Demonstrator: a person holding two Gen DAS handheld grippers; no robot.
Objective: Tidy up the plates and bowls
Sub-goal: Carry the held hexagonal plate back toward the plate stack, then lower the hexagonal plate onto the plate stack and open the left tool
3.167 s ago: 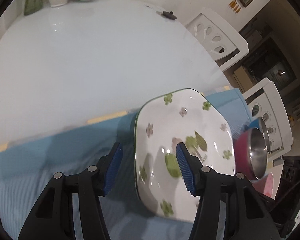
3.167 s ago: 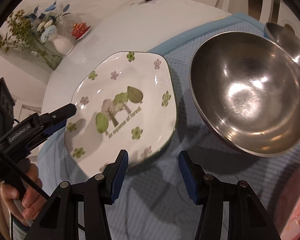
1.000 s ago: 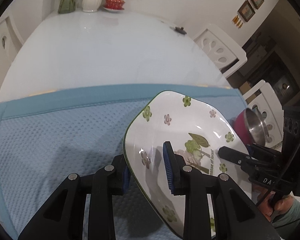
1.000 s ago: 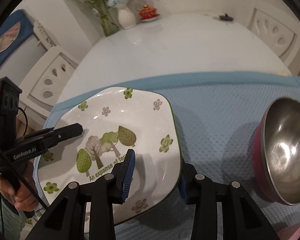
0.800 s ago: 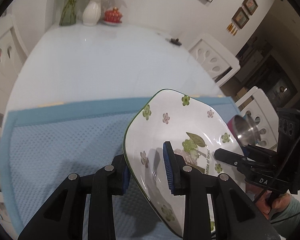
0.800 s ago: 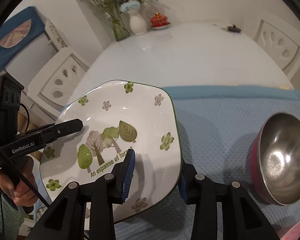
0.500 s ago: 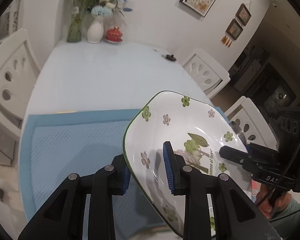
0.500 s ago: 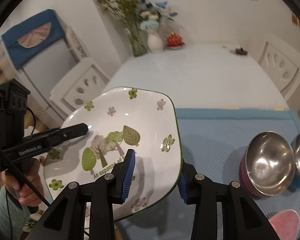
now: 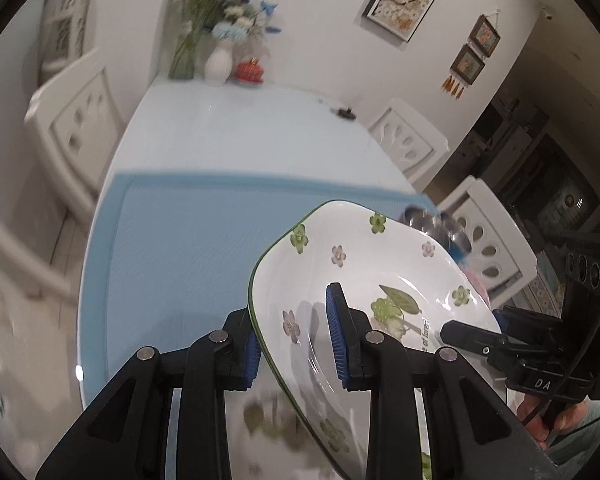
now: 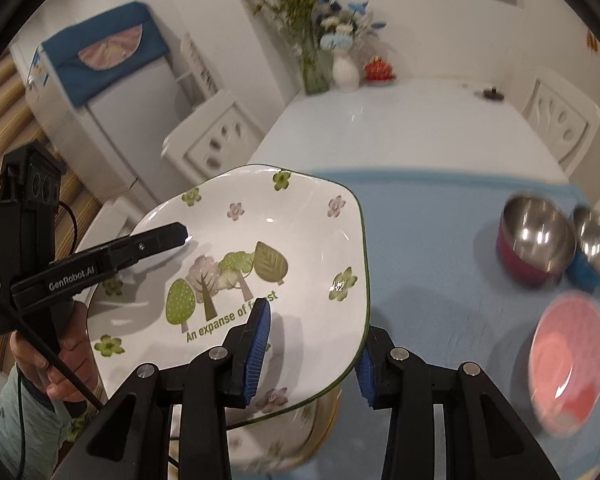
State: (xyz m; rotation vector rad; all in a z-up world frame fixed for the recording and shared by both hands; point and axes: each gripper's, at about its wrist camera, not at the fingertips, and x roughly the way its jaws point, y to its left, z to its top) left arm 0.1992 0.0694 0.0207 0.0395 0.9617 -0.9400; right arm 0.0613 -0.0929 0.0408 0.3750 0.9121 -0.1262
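Above blue mat, both claws pinch plate edges.

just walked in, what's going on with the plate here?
Both grippers are clamped on one floral plate, held in the air above the blue mat. The right gripper pinches its near rim; the left gripper grips the opposite edge. Another patterned plate shows just beneath it. Two steel bowls and a pink dish sit on the mat to the right.

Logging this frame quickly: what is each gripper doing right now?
Left gripper: shut on the plate rim.
Right gripper: shut on the same plate's opposite rim.
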